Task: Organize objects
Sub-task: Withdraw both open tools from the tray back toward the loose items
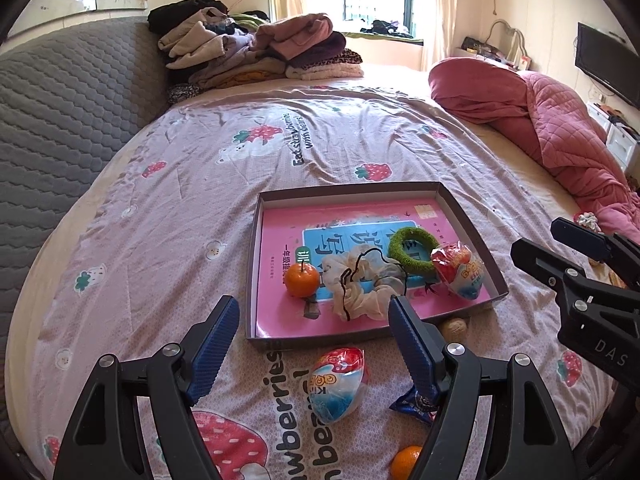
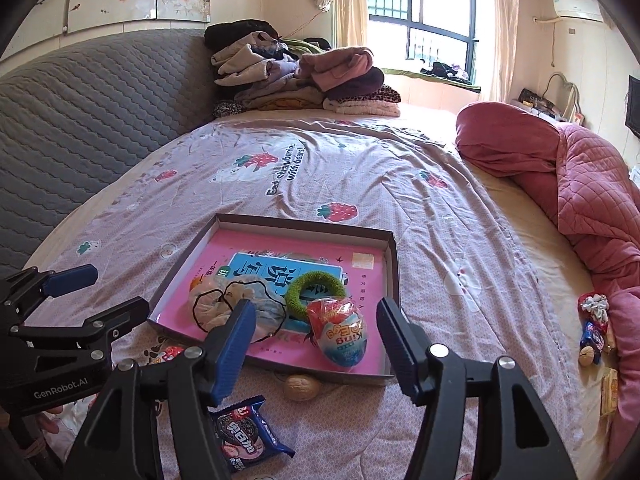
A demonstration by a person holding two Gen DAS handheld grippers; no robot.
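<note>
A shallow box lid [image 1: 256, 264] [image 2: 394, 264] with a pink book inside lies on the bed. In it are an orange [image 1: 302, 279], a white scrunchie [image 1: 362, 284] [image 2: 224, 304], a green ring [image 1: 412, 249] [image 2: 314, 290] and a wrapped toy egg [image 1: 460, 270] [image 2: 340, 334]. A second egg [image 1: 338, 382], a blue cookie packet [image 1: 412, 404] [image 2: 248, 434], a walnut [image 1: 452, 326] [image 2: 302, 387] and another orange [image 1: 406, 462] lie on the sheet in front. My left gripper [image 1: 314, 330] is open above the second egg. My right gripper [image 2: 316, 334] is open before the lid's near edge.
A pile of folded clothes [image 1: 256, 50] [image 2: 304, 76] sits at the head of the bed beside the grey headboard [image 1: 60, 120]. A pink quilt [image 1: 560, 128] [image 2: 580, 184] lies along the right. Small snacks and a scrunchie [image 2: 594, 332] lie at the right edge.
</note>
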